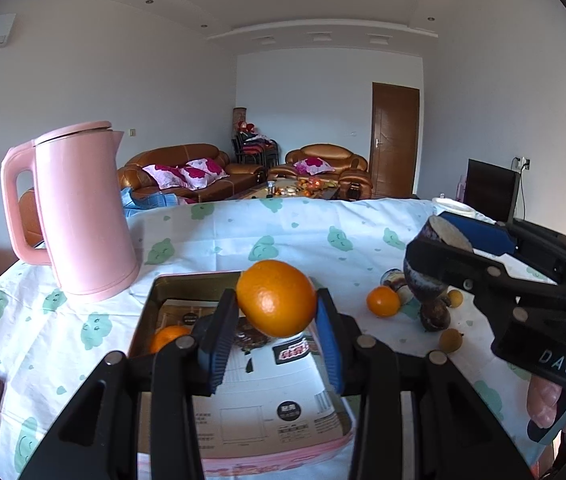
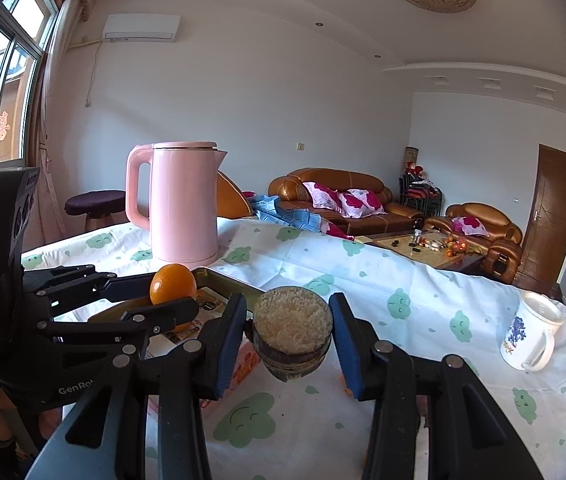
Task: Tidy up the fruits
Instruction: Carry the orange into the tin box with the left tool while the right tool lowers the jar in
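While the left gripper (image 1: 277,320) clamps an orange (image 1: 276,298) above the tray (image 1: 187,280), right gripper (image 2: 289,332) grips a dark fruit (image 2: 291,330); next up, lower and drop.

We see white walls, a brown leather sofa (image 2: 335,196), a wooden door (image 1: 395,140) and a sunlit window (image 2: 3,92).

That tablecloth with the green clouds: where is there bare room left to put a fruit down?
Free: the cloth between the pink plastic kettle and the white printed mug, and the paper-lined tin tray's near half. Crowded: the loose fruit cluster right of the tray.
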Demonstrator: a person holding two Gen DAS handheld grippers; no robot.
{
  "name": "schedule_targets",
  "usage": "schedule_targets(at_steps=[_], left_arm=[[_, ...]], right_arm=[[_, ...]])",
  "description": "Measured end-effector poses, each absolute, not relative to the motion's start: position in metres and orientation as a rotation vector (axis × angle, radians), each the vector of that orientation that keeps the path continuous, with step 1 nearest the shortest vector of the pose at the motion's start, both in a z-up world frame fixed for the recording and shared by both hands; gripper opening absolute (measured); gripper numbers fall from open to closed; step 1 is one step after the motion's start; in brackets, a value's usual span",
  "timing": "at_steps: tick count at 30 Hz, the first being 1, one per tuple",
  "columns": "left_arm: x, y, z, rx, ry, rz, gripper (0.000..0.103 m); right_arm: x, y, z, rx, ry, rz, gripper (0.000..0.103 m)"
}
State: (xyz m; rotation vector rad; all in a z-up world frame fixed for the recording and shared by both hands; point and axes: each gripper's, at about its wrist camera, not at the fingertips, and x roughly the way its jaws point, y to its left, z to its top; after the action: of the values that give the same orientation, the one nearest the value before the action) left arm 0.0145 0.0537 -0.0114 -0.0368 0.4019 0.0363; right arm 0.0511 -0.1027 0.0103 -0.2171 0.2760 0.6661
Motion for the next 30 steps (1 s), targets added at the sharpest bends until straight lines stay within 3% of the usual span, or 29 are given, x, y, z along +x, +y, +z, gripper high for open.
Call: schedule_targets(at_steps=[30], left_arm=[[0.018,0.103,-0.032,-0.068,0.519,0.115,0.040]], right_arm=[[0.060,-0.040,-0.003,-0.285,0.348,0.785,0.045]])
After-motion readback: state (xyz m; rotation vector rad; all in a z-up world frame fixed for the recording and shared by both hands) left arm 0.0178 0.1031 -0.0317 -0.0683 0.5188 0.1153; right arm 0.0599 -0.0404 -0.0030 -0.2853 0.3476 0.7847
